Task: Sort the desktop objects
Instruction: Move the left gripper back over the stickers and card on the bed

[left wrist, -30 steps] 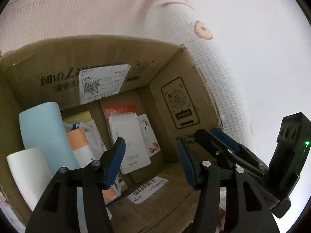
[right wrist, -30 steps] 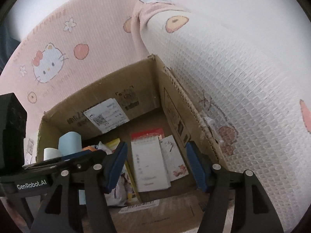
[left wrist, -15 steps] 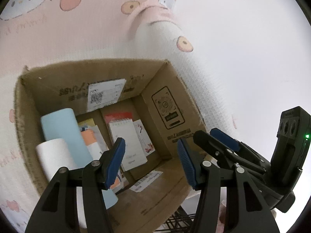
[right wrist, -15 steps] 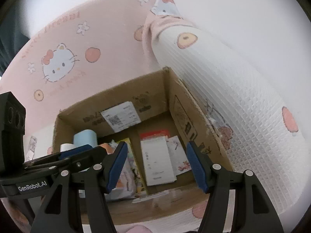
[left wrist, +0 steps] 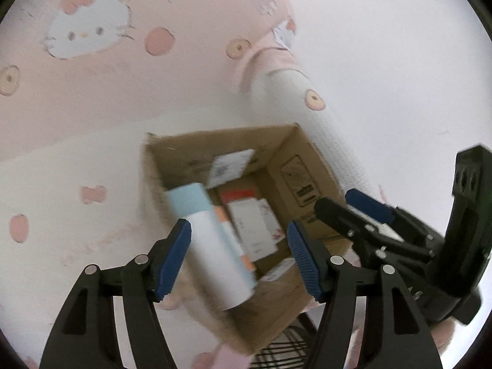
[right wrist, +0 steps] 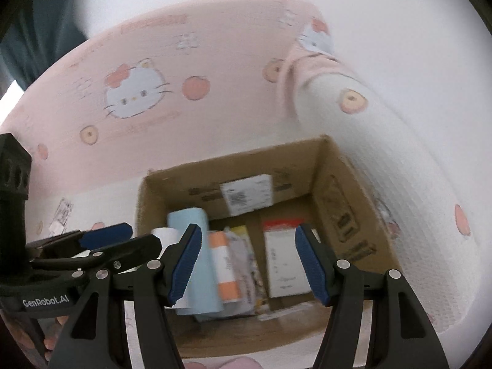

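Sorting looks largely done: the open brown cardboard box (right wrist: 335, 215) on the pink cartoon-print cloth (right wrist: 92, 98) holds the pale-blue roll (right wrist: 196, 258), white roll (left wrist: 215, 264), white notepad (right wrist: 284, 264) and orange-capped tube (right wrist: 226, 272). Left tool (left wrist: 240, 258), jaws just widened, and right tool (right wrist: 249, 264) are both spread, empty, above it.

Motion blur smears both views — print on the shipping label (right wrist: 247, 193) inside the cardboard box (right wrist: 310, 166) is unreadable. The box's near wall is cut off behind the gripper fingers (right wrist: 186, 264) at bottom centre.
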